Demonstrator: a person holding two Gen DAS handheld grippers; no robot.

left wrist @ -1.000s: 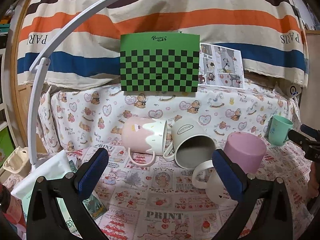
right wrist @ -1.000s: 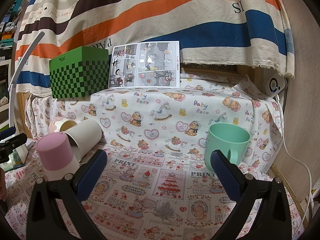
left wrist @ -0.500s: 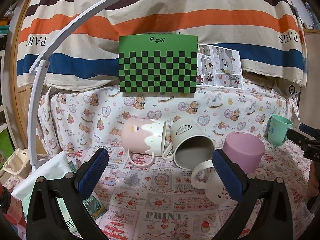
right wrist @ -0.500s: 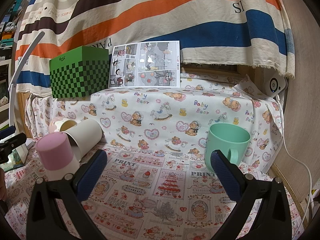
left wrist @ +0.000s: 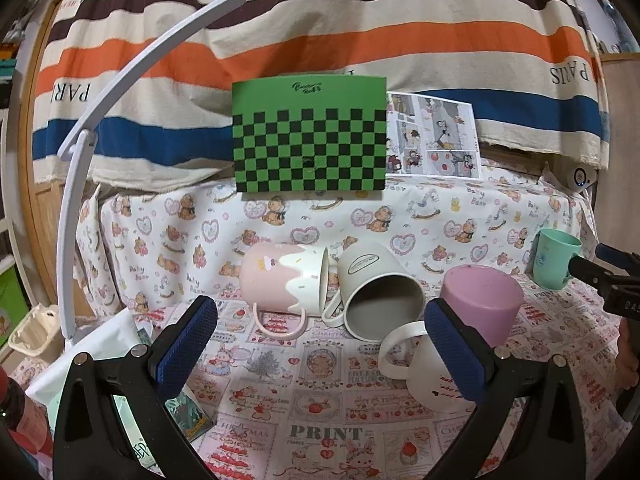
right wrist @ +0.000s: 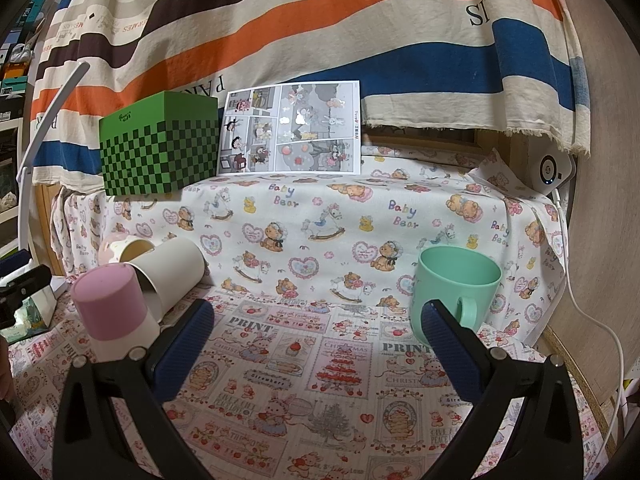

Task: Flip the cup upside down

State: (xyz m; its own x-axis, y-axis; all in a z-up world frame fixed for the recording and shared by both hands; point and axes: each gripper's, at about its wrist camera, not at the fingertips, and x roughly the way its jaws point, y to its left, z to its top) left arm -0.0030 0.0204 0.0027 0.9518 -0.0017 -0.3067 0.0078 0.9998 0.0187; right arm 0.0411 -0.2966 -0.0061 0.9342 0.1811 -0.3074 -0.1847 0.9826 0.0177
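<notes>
A: Left hand-held gripper, state?
B: Blue pads spread wide, nothing between them, low over the printed cloth on the bench.
A: Right hand-held gripper?
B: Same, pads apart, nothing gripped. Mint green cup stands upright, mouth up, just past its right finger, handle toward the camera.
A: Other cups?
B: Pink-and-white mug on its side, handle down. Cream mug on its side beside it, mouth toward the left camera. Pink-bottomed mug upside down, white handle to the left.
A: Background?
B: Green checkered box and comic sheet on the raised ledge, striped cloth behind.
</notes>
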